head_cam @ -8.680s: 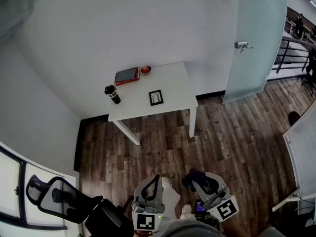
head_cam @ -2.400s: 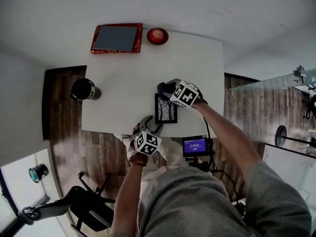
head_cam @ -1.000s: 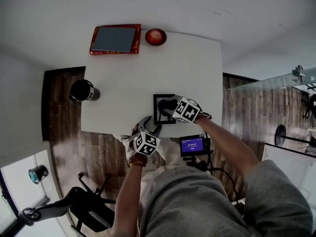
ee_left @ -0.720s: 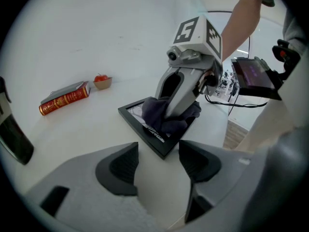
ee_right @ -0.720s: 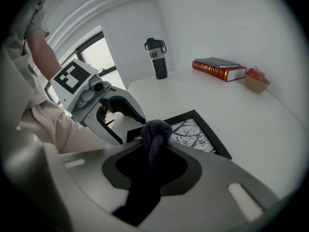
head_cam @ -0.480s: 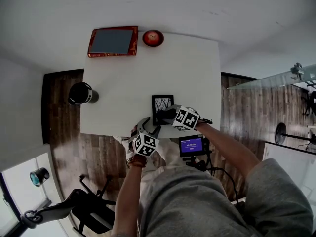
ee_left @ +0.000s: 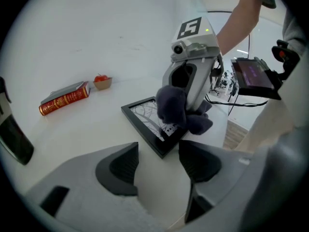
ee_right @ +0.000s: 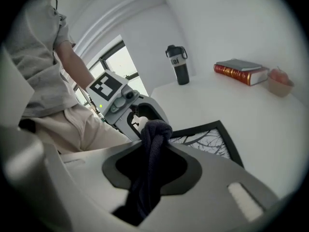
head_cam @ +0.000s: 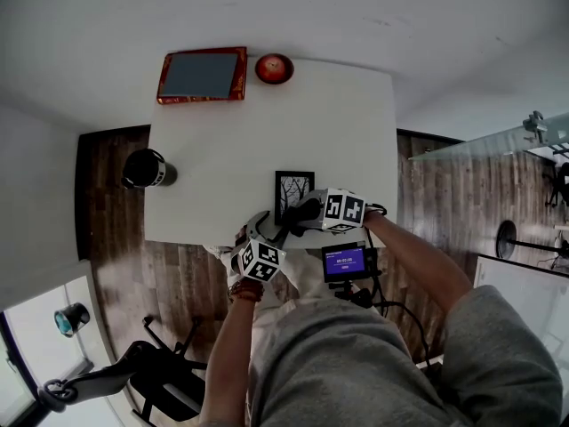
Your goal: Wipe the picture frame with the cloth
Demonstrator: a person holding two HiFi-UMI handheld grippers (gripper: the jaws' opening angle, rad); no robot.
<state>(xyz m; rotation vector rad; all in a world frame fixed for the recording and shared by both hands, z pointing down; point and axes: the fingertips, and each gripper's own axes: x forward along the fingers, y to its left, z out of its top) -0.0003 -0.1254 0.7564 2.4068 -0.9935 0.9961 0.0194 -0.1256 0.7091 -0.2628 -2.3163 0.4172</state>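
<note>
A black picture frame (head_cam: 292, 190) with a tree print lies flat near the front edge of the white table (head_cam: 342, 123). My right gripper (head_cam: 308, 213) is shut on a dark cloth (head_cam: 303, 211), and the bunched cloth (ee_left: 175, 108) rests on the frame's (ee_left: 146, 116) near right corner. In the right gripper view the cloth (ee_right: 152, 146) hangs between the jaws of that gripper (ee_right: 152, 164), with the frame (ee_right: 210, 140) just beyond. My left gripper (head_cam: 268, 228) stands open at the table's front edge, its jaws (ee_left: 157, 166) empty and a little short of the frame.
A red book (head_cam: 203, 74) and a small bowl with something red in it (head_cam: 274, 68) lie at the table's far side. A black tumbler (head_cam: 146, 168) stands at the left edge. A small screen device (head_cam: 346, 262) hangs at my waist; an office chair (head_cam: 151, 372) is behind on the left.
The right gripper has dragged the cloth from the frame's far end down over it to the near right corner. The left gripper has hardly moved.
</note>
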